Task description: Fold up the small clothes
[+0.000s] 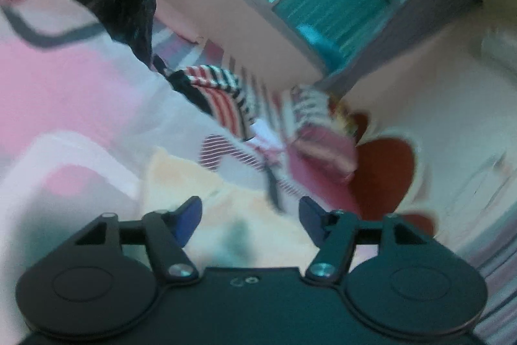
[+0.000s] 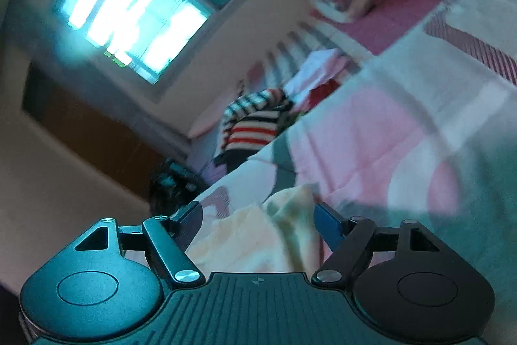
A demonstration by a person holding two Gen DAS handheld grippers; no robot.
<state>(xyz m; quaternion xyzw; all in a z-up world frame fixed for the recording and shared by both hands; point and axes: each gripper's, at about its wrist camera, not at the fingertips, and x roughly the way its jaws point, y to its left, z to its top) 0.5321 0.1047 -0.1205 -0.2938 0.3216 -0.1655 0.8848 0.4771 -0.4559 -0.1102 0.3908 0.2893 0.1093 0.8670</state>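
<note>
Pink patchwork bedding [image 1: 80,92] lay beyond us as our left gripper [image 1: 250,220] and right gripper [image 2: 258,223] gaped wide, a cream garment [image 2: 258,235] between the right's jaws.

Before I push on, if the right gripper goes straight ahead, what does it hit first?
Most likely the pale yellow cloth, bunched between the open right gripper, with the pink bedspread behind it. Blur makes the depth uncertain.
</note>
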